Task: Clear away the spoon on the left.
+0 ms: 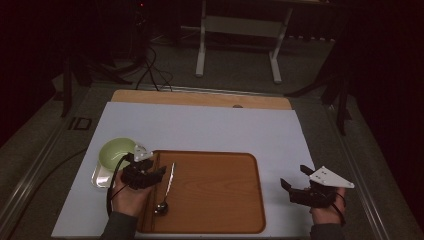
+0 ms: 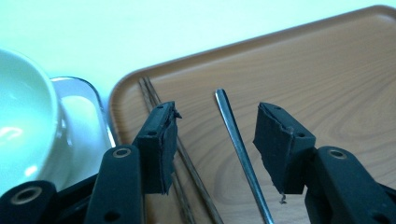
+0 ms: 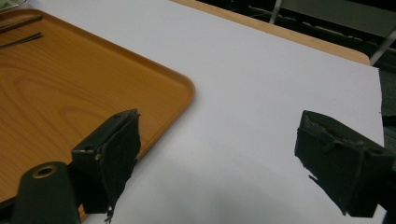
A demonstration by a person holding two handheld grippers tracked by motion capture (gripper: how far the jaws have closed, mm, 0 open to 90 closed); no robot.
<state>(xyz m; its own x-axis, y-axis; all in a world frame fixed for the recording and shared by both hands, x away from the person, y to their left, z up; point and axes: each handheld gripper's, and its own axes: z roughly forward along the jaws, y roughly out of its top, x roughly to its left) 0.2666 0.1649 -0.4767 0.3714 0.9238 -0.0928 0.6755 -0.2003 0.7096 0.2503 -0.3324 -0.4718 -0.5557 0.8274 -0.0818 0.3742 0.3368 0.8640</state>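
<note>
My left gripper (image 2: 215, 140) is over the tray's (image 1: 225, 200) left end, jaws wide, nothing held, w/ the spoon (image 2: 238, 144) handle running up between them. Spoon lies on the tray, bowl end toward me, beside 2 chopsticks (image 2: 187, 161). Judgement: thin metal, light, stiff, slippery; best grip is mid-handle, square across. Green bowl (image 1: 116, 151) sits on a small dish left of tray. Right gripper (image 1: 306, 186) hovers off the tray's right edge, jaws wide, empty.

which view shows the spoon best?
High view: the whole spoon lies on the tray, bowl end nearest the person. Left gripper view gives its handle close up between open jaws. Right gripper view: thin dark lines, unclear.
</note>
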